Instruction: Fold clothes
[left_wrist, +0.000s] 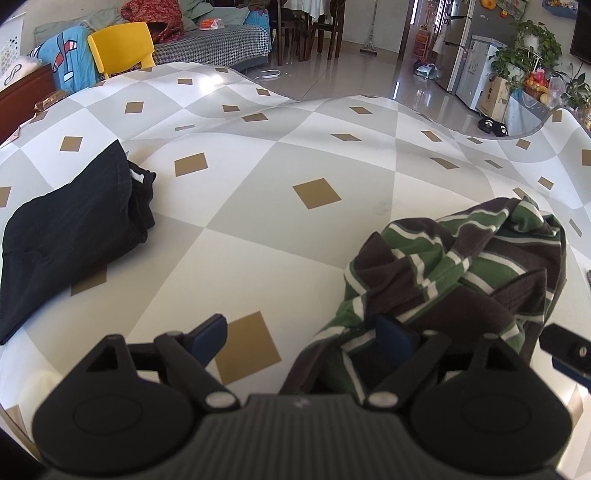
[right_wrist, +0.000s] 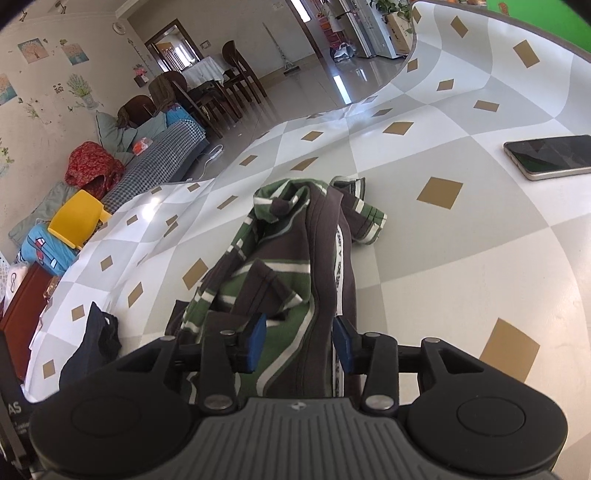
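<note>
Left wrist view: the left gripper (left_wrist: 301, 339) has its jaws wide apart. Its left pad hangs over bare table (left_wrist: 280, 236); its right pad sits against the near-left edge of the striped shirt (left_wrist: 461, 273) without pinching cloth. At the right border of this view a dark fingertip of the right gripper (left_wrist: 565, 350) shows beside the shirt.

Right wrist view: the right gripper (right_wrist: 299, 341) has its jaws part-way apart, one pad on each side of a raised ridge of the shirt (right_wrist: 295, 258). Cloth lies between the pads, but a gap shows on both sides, so nothing is clamped.

The shirt lies crumpled in the near centre of the table, green, brown and white stripes bunched, its printed tape running toward the far end. A black garment (left_wrist: 70, 236) sits well apart at the left, apparently already folded. A phone (right_wrist: 550, 157) rests at the far right, clear of the shirt.

The step in hand appears to be taking a fresh hold on the shirt to spread it flat; folding has not started.

Procedure:
1. Choose a single layer at a seam or hem, not a bunched ridge; a thick pinch drags the whole heap.
2. Place each gripper on a separate edge or corner, well apart.
3. Close fully before lifting.
4. Draw the two holds apart and lay the shirt flat on the open table between the black garment and the phone.
</note>
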